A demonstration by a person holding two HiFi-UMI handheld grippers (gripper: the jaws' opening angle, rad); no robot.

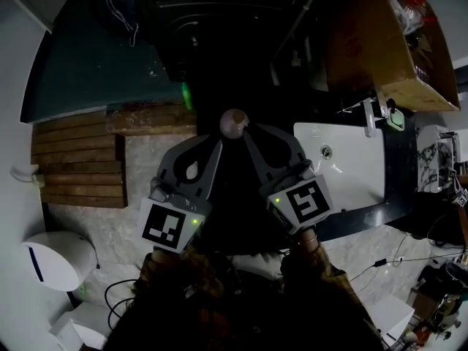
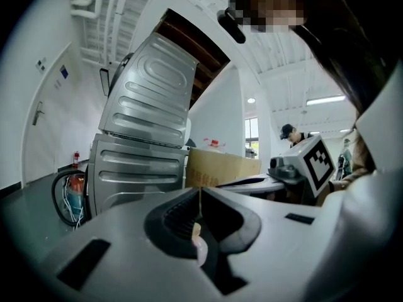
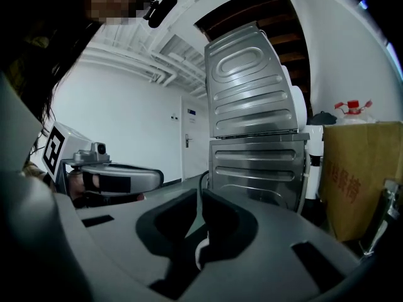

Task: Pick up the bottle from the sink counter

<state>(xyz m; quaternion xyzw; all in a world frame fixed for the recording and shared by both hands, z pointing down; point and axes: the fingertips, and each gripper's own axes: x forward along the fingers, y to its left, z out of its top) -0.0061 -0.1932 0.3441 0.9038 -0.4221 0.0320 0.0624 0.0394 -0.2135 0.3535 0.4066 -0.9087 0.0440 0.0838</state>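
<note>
The left claw (image 2: 200,197) is closed, jaws together with nothing between them, and the right claw (image 3: 200,200) is the same. The two are held side by side. Well to their right, a white rectangular sink (image 1: 351,174) sits in the black bench (image 1: 365,212). A small green-and-white container (image 1: 395,120), possibly the bottle, stands beside the chrome tap (image 1: 369,115).

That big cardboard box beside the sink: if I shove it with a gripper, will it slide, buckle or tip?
The cardboard box looks broad, so tipping seems unlikely. Its top is open and a red-capped bottle shows above the rim, so it probably carries some weight and would resist sliding. Its plain cardboard walls would likely dent before it moves.
</note>
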